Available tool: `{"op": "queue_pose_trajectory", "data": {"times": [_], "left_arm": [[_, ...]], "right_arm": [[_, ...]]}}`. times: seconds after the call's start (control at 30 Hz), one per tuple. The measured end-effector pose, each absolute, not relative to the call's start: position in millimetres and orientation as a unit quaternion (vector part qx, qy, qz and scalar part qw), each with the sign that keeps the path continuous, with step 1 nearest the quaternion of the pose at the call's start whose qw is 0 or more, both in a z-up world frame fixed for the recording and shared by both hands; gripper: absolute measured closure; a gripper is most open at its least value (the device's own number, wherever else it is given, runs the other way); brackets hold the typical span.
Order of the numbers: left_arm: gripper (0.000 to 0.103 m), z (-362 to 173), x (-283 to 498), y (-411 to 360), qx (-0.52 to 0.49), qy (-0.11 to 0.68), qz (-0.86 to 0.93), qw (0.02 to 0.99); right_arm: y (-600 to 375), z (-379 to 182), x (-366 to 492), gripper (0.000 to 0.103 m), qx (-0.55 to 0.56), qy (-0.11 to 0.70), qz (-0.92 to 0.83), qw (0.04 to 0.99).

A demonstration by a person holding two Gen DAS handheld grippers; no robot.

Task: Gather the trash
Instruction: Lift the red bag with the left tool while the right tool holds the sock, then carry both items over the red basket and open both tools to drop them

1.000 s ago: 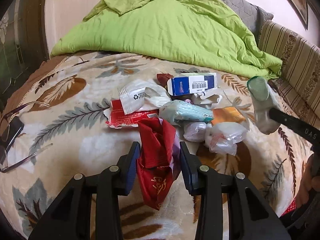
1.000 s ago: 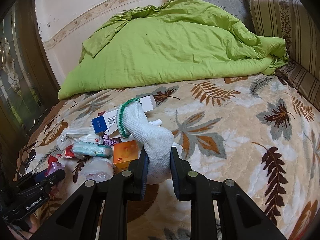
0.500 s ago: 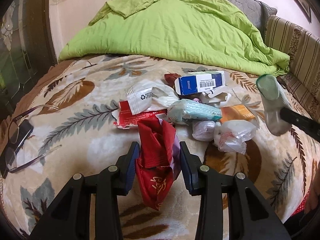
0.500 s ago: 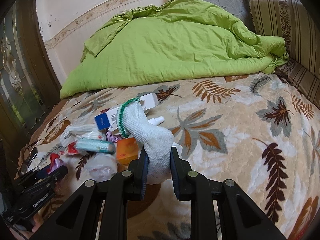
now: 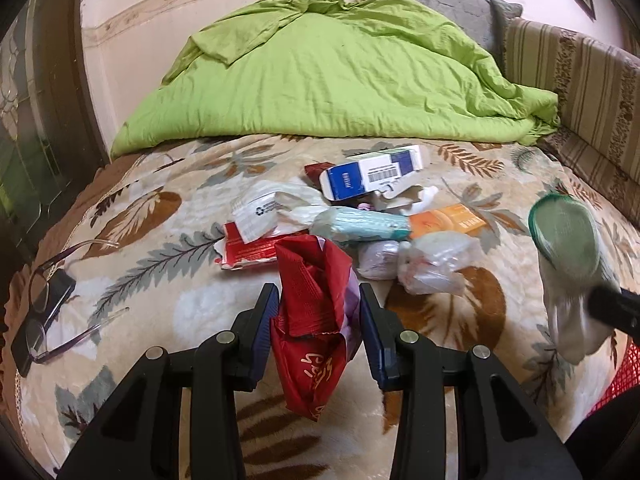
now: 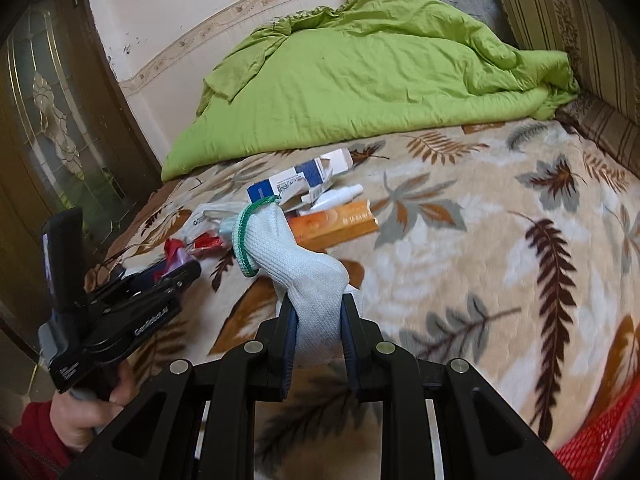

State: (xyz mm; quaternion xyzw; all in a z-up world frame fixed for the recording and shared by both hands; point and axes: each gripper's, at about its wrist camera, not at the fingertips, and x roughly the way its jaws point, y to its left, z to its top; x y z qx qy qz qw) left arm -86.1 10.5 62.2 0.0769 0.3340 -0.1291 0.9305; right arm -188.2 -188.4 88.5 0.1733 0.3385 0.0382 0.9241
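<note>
The left tool [image 5: 319, 330] is clenched on a crumpled red wrapper [image 5: 312, 320], lifted above the bed [image 5: 160, 304]; the right tool [image 6: 318, 330] grips a white sock with a green cuff [image 6: 296, 264], also raised off the blanket. A green duvet [image 5: 336, 76] is heaped at the far end. Between it and the tools lies the trash pile: a blue-and-white box [image 5: 372, 174], an orange carton [image 5: 448, 220], a clear plastic bag [image 5: 438, 262]. Glasses [image 5: 44, 320] rest at the left edge.

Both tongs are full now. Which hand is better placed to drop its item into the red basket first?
Probably right: the right tongs, shut on the white sock, are beside the red basket; the left tongs hold the red wrapper farther away.
</note>
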Motion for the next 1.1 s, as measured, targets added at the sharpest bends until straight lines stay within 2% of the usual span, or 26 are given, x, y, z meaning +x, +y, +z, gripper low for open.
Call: {"op": "queue_pose_trajectory", "data": {"times": [0.63, 0.83, 1.1], "left_arm": [[0.065, 85.3, -145.5, -29.1, 0.100, 0.323, -0.229, 0.913], [0.065, 109.5, -180.5, -85.4, 0.114, 0.322, -0.328, 0.881], [0.065, 118.1, -243.4, -203.6, 0.143, 0.350, -0.483, 0.790]], "right_arm": [[-231.9, 118.5, -252.6, 0.080, 0.228, 0.306, 0.014, 0.924], [-293.8, 125.4, -312.8, 0.081, 0.262, 0.286, -0.056, 0.920], [-394.2, 102.8, -424.5, 0.080, 0.323, 0.277, -0.198, 0.883]]}}
